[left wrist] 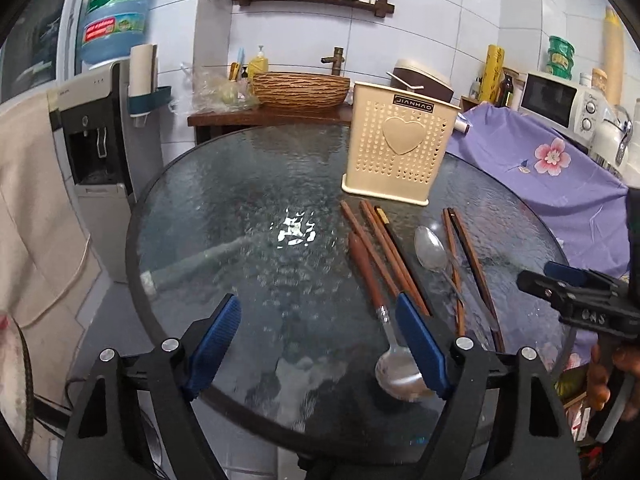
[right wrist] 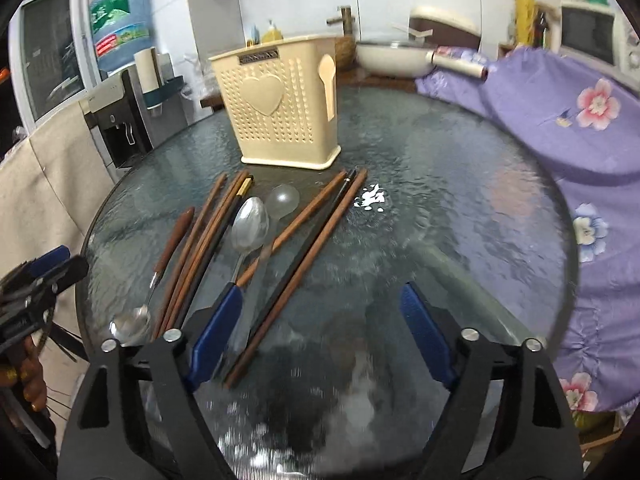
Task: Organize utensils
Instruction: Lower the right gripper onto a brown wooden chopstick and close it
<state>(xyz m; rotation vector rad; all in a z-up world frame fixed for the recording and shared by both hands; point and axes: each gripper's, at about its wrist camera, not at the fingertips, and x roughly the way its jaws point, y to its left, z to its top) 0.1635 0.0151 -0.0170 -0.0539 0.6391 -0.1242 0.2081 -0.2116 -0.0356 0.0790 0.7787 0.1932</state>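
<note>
Left wrist view: the left hand-held gripper (left wrist: 316,344) hovers over the glass table (left wrist: 224,240), jaws apart with nothing between the pads. A wooden-handled spoon (left wrist: 374,292) lies just beside its right finger, the bowl partly hidden behind that finger. Ahead and to the right lie brown chopsticks (left wrist: 380,248) and a metal spoon (left wrist: 430,250), with the beige utensil holder (left wrist: 400,148) standing beyond them. From the right wrist, the right hand-held gripper (right wrist: 322,334) is likewise open and empty; chopsticks (right wrist: 308,260) run past its left finger.
</note>
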